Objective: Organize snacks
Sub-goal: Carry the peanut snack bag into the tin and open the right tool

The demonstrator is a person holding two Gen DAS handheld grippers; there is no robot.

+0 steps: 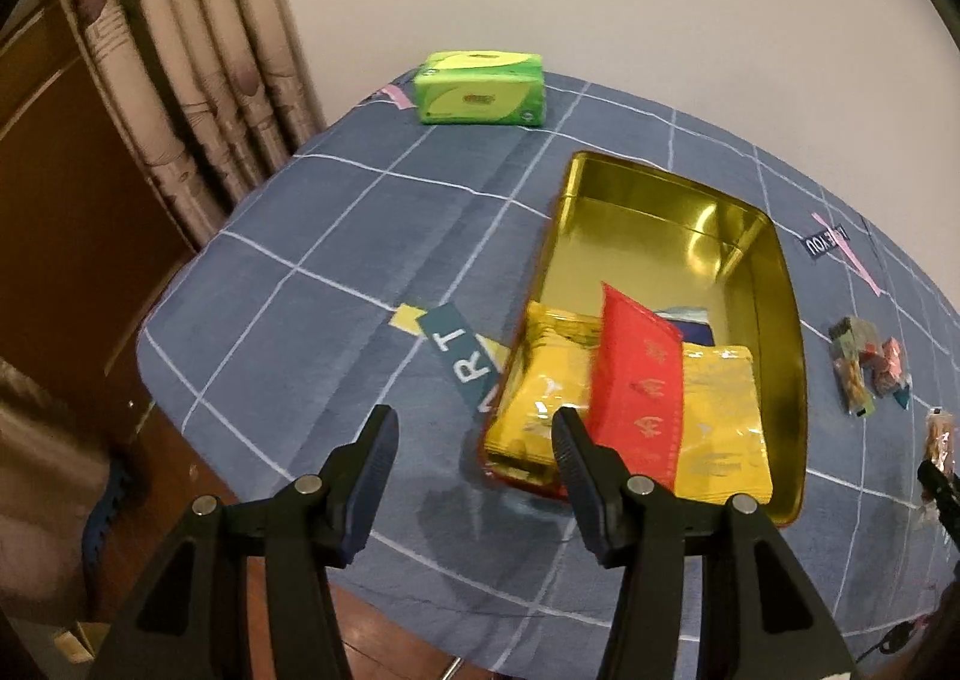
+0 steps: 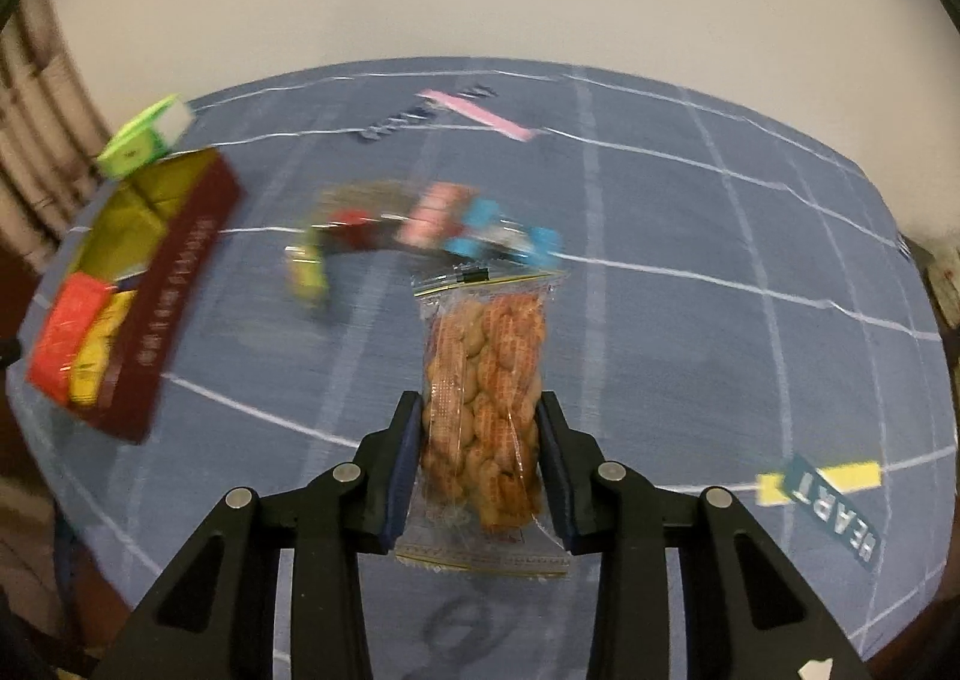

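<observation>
Your right gripper (image 2: 480, 416) clamps a clear peanut packet (image 2: 486, 356) above the worktop (image 2: 690, 272), its long axis pointing away along the fingers. Your left gripper (image 1: 474, 440) hangs empty and parted beside the gold tin (image 1: 774, 284).

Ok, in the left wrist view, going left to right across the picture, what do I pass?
Curtain → green tissue pack → gold tin holding yellow and red packets → small snack packets loose on the blue cloth, near the right edge.
</observation>
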